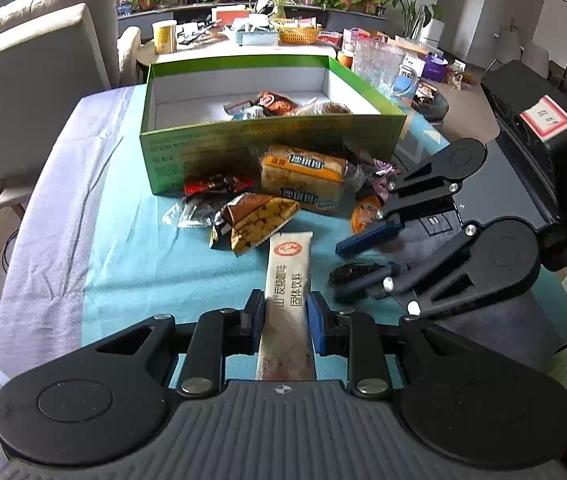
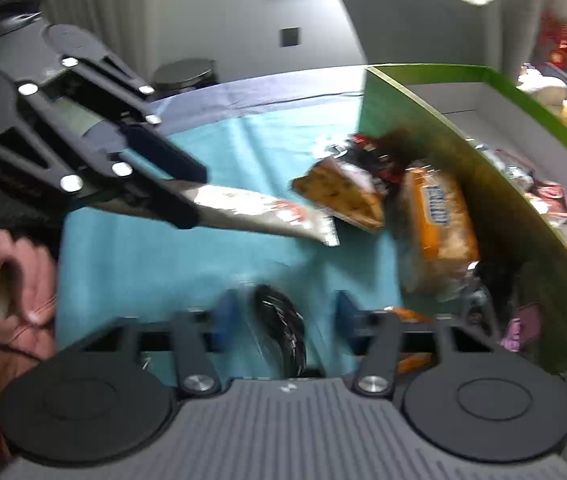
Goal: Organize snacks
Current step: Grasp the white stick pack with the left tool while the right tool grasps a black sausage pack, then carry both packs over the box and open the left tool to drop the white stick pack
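My left gripper (image 1: 284, 309) is shut on a long beige drink-powder sachet (image 1: 288, 280), held above the teal cloth; it also shows in the right wrist view (image 2: 267, 212). My right gripper (image 2: 283, 312) is open around a small black wrapped snack (image 2: 283, 328), which also shows in the left wrist view (image 1: 353, 272). The green box (image 1: 267, 136) stands behind, with several snacks inside. A bread pack (image 1: 303, 176), a brown cookie pack (image 1: 257, 220), a red-black packet (image 1: 215, 186) and an orange packet (image 1: 365, 214) lie in front of the box.
The teal cloth (image 1: 131, 240) covers the table. A black device (image 1: 531, 136) stands at the right. A clear glass container (image 1: 379, 64) and cluttered items stand behind the box. A chair (image 1: 35, 72) is at the left.
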